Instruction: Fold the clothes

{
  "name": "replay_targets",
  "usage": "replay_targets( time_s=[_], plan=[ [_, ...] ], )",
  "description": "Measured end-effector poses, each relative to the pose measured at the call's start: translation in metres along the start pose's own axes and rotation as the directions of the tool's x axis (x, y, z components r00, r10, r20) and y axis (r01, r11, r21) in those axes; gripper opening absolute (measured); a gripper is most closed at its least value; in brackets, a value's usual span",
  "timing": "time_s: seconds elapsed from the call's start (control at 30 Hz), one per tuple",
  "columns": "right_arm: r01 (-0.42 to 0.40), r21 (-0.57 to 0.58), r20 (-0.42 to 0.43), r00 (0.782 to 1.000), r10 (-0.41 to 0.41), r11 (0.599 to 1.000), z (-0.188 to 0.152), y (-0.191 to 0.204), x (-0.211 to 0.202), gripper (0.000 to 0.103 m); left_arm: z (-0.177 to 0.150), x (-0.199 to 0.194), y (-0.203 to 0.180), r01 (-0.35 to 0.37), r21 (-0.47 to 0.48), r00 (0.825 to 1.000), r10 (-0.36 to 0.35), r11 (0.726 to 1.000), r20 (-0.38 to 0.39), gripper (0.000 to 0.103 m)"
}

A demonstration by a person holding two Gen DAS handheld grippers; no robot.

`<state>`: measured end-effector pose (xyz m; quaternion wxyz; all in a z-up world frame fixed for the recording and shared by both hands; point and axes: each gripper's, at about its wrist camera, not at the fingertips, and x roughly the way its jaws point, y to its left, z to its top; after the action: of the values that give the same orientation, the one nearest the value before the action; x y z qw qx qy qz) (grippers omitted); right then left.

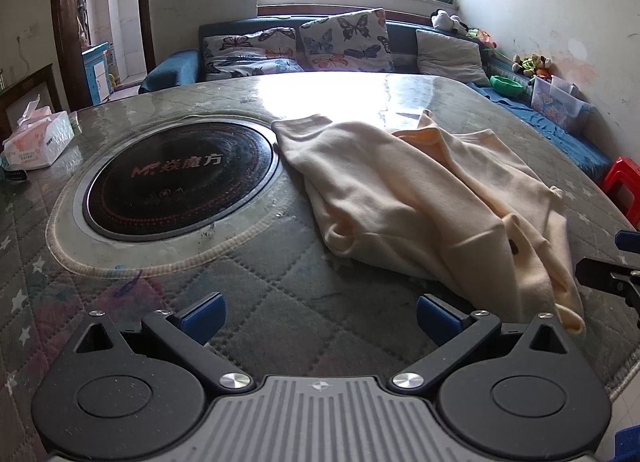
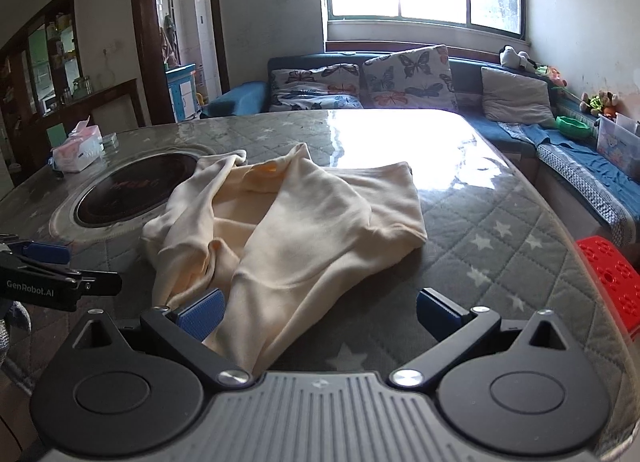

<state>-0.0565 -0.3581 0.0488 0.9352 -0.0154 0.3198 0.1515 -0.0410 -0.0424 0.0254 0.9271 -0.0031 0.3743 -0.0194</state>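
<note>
Right wrist: cream garment (image 2: 304, 218) crumpled on table (image 2: 500, 222) — unfolded.

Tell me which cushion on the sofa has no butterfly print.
The plain grey cushion, rightmost on the sofa. The two cushions left of it, one lying low and one propped upright, both carry butterfly prints.

Before me the quilted, glass-topped table (image 1: 280, 294) bears a crumpled cream garment (image 1: 420, 202), an inset round cooktop (image 1: 180, 178) and a tissue pack (image 1: 38, 138)
</note>
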Motion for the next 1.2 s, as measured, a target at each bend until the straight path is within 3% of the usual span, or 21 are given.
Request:
replay_targets(
  time_s=[0.53, 1.2],
  plan=[
    [-0.034, -0.029, 0.009, 0.999, 0.034, 0.999, -0.015, 0.014, -0.028, 0.103, -0.007, -0.012, -0.015, 0.0, 0.029, 1.0, 0.0, 1.0, -0.015, 0.103],
    [-0.048, -0.07, 0.018, 0.999, 0.05, 0.996, -0.015, 0.022, -0.032, 0.103, -0.01, -0.019, -0.024, -0.001, 0.052, 1.0, 0.002, 0.999, -0.015, 0.103]
  ],
)
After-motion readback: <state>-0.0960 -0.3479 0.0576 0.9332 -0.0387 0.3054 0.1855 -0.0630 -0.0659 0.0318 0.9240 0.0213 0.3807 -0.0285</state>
